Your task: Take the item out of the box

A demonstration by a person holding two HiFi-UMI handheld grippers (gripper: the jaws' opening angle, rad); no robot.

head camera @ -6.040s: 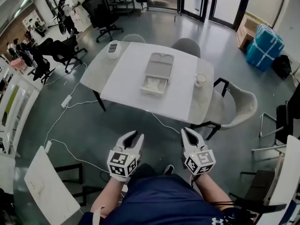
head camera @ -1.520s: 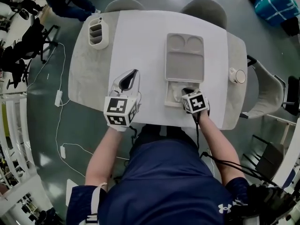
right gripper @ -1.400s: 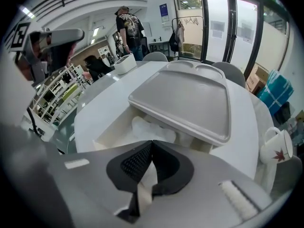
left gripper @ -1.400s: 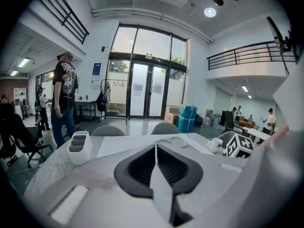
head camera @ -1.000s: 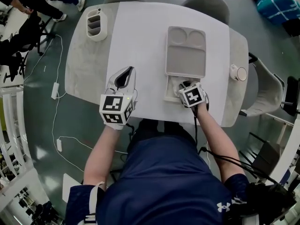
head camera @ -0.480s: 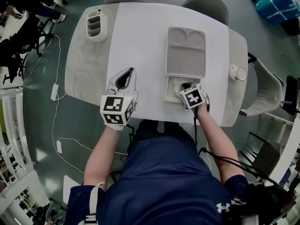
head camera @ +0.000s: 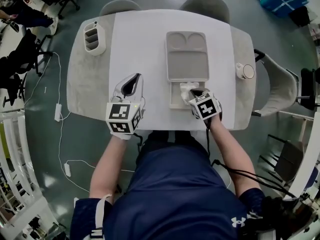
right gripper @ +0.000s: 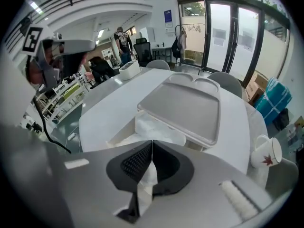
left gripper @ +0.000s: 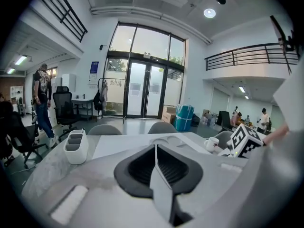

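I am standing at the six o'clock edge of a grey table (head camera: 79, 84), with a white cover (head camera: 142, 54) lying over its middle. Two grey chairs (head camera: 205, 3) are sitting tucked in at twelve o'clock, and another is at three o'clock, off the table's right end.

The box (head camera: 173, 101) is lying on the cover at about one o'clock from me. Its flat grey lid (head camera: 187, 56) is lying open, flipped back toward twelve o'clock, with two round hollows at its far end.

I am holding my left claw (head camera: 134, 79) over the cover at eleven o'clock, well apart from the box. Its jaws are pressed together with nothing between them.

I am holding my right claw (head camera: 195, 92) over the open box, at its three o'clock side. Its jaws are pressed together on a fold of the white crinkly item (head camera: 185, 87), pinching the thin wrapping between the pads. The rest of the item is sitting in the box, bunched at the twelve o'clock end, just beside the lid's near edge.

A white three-slot holder (head camera: 93, 36) is standing on the bare table at ten o'clock. A white mug (head camera: 245, 71) is standing at two o'clock, near the table's right end.
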